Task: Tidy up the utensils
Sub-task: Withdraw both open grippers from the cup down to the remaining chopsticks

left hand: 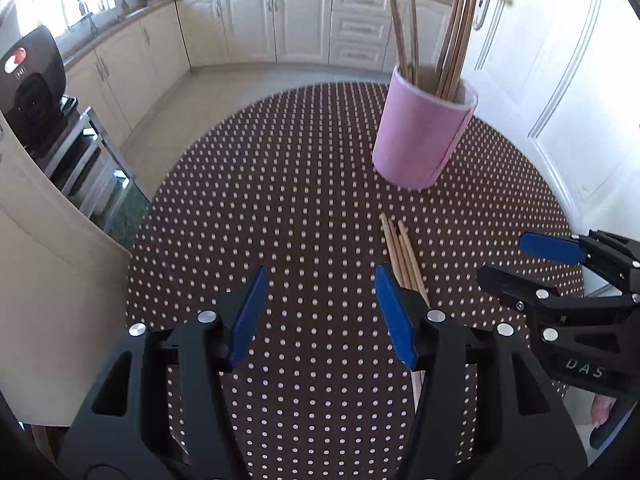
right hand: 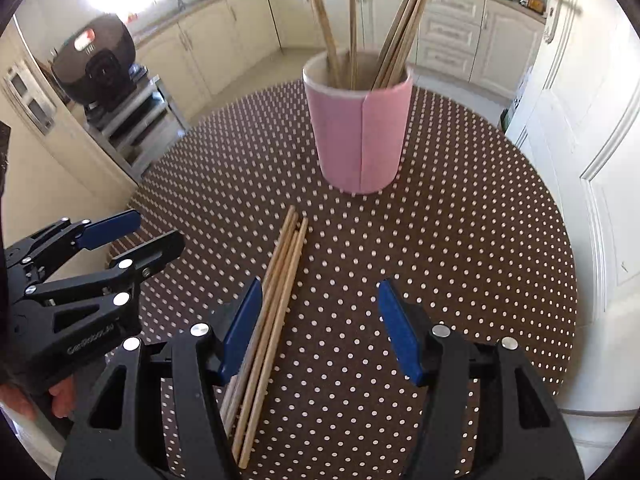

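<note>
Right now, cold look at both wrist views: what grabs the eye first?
The pink holder standing upright near the far side of the polka-dot table, with long wooden chopsticks fanning out of its top. Next, the loose chopsticks lying bundled on the cloth in front of it. The left gripper and right gripper both hover open and empty, the bundle lying between them.

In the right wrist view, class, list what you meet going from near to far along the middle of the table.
Right gripper → loose chopsticks → pink cup → cabinets.
</note>
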{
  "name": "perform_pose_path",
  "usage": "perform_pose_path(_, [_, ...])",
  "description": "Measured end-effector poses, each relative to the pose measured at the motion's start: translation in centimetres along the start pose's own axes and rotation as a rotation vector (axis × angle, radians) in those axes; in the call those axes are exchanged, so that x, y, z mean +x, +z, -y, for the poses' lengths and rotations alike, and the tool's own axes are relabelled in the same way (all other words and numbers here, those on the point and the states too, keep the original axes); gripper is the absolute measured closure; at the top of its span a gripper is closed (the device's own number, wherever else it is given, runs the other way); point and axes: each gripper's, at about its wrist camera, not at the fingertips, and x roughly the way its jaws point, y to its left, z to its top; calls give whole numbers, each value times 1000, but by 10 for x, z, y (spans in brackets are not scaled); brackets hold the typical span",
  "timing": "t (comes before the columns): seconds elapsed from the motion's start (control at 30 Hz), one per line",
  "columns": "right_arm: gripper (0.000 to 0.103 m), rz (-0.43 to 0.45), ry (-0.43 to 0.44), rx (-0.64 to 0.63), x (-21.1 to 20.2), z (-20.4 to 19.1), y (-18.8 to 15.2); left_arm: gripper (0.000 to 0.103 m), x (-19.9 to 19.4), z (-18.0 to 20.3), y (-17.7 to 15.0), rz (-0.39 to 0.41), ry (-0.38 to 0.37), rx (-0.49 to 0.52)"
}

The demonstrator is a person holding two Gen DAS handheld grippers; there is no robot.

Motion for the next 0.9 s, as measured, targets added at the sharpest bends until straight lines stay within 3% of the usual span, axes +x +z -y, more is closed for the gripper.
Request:
perform_pose_path(0.33, [46,-80,-63,-14,40,-6,10,47,23,-6,0,-86,5,7])
perform_pose_path(0.9, [46,-136,-118,-46,86,-19,25,47,51,-16,8,-137,23,-2])
